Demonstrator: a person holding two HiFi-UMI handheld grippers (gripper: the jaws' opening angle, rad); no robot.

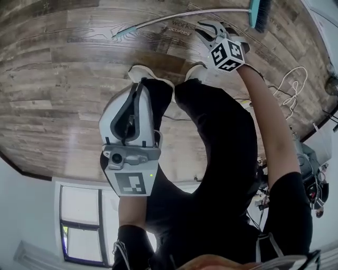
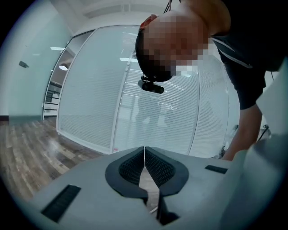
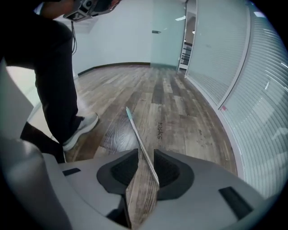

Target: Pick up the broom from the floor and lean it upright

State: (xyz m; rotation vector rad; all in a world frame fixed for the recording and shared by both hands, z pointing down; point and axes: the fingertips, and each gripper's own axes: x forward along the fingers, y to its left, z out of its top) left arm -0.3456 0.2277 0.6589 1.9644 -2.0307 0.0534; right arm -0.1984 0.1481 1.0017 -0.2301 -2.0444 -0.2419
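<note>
1. The broom [image 1: 169,17] lies flat on the wooden floor [image 1: 63,79], just ahead of your shoes [image 1: 143,73]. Its brush head [image 1: 259,13] is toward your right and its teal tip [image 1: 124,32] toward your left.
2. Your right gripper [image 1: 211,30] is down low, just on your side of the handle and near the brush-head end. Its jaws stand apart and pinch nothing. In the right gripper view [image 3: 146,161] the handle [image 3: 139,137] shows through the gap, with the pads clear of it.
3. Your left gripper [image 1: 138,90] hangs in front of your left leg, well apart from the broom. Its jaws are pressed together with nothing in them, as the left gripper view [image 2: 144,152] shows.
4. For room to move, bare planks stretch beyond the broom and out to your left. They run as far as the dark baseboard [image 1: 26,172] under the pale wall.
5. A glass wall with blinds [image 3: 252,90] bounds the floor along the right of the right gripper view.
6. Loose cables [image 1: 290,89] lie on the floor beside your right arm, not far from the brush head.
</note>
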